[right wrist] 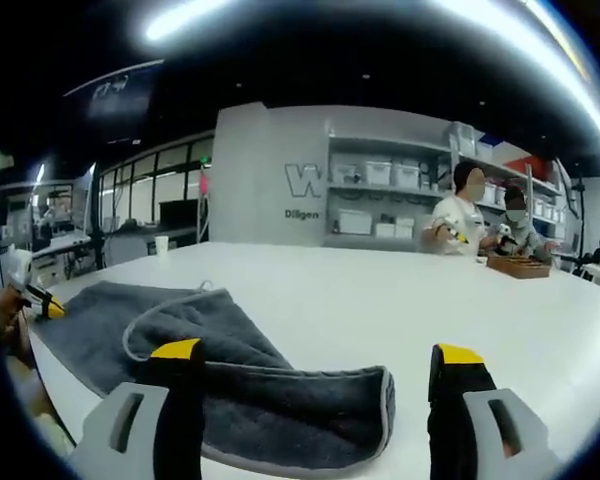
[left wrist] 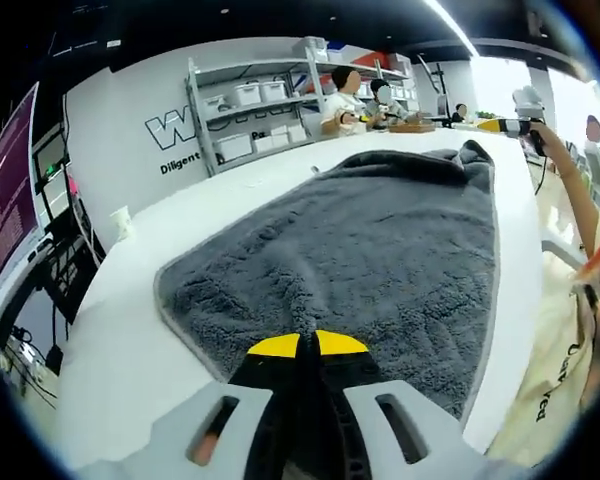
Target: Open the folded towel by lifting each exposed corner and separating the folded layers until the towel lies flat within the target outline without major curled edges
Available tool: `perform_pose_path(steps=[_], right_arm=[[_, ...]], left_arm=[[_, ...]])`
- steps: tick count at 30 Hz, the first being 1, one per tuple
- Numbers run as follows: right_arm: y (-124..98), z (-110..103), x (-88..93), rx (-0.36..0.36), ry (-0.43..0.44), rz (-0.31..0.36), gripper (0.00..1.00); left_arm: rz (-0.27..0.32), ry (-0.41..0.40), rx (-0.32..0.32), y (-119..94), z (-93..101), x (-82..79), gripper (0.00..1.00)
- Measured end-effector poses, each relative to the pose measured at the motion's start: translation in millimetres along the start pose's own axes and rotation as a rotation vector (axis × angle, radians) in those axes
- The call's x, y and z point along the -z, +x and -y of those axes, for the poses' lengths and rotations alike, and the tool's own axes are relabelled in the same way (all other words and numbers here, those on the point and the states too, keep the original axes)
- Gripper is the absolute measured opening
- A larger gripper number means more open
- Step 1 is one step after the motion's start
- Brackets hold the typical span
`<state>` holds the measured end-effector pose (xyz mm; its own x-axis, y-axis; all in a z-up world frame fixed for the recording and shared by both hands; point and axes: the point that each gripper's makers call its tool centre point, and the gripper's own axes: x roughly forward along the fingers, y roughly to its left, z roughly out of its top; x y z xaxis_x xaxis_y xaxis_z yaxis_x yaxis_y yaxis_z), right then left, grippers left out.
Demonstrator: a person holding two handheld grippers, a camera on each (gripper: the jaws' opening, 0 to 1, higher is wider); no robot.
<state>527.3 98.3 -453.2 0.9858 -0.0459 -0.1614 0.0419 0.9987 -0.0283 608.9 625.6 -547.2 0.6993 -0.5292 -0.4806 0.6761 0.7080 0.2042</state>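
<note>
- Progress, as a judgement: roughly midway. The dark grey plush towel with a pale grey stitched border (left wrist: 360, 260) lies spread and mostly flat across the centre of the left gripper view, yet its far end at the upper right of that frame is bunched into a ridge.
- Right gripper view, lower centre: a fold of the same towel (right wrist: 280, 400) is doubled back on itself, its rounded folded lip (right wrist: 375, 395) lying between the two jaws — that layer is left to open. No target outline can be made out on the glossy white tabletop (left wrist: 110, 340).
- Left gripper (left wrist: 307, 345): yellow-tipped black jaws pressed together at the bottom centre, right at the towel's near edge; whether a pinch of cloth sits between them I cannot tell.
- Right gripper (right wrist: 320, 368): yellow-tipped jaws spread wide apart, holding nothing, straddling the fold.
- Textures: deep, fluffy microfibre pile, soft and limp; a thin smooth hem; a hard, reflective table — cloth should slide easily on it.
</note>
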Motion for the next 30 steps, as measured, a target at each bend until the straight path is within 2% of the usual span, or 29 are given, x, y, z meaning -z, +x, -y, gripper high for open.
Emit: perform_pose_path(steps=[8, 17, 30], right_arm=[[0.3, 0.8, 3.1, -0.003, -0.005, -0.011, 0.92], [0.9, -2.1, 4.1, -0.011, -0.009, -0.016, 0.92], [2.2, -13.1, 2.4, -0.034, -0.027, -0.022, 0.92]], left_arm=[[-0.025, 0.008, -0.01, 4.4, -22.2, 3.6, 0.03], [-0.057, 0.032, 0.007, 8.1, -42.1, 6.5, 0.03], [-0.071, 0.056, -0.016, 15.1, -74.0, 7.8, 0.03]])
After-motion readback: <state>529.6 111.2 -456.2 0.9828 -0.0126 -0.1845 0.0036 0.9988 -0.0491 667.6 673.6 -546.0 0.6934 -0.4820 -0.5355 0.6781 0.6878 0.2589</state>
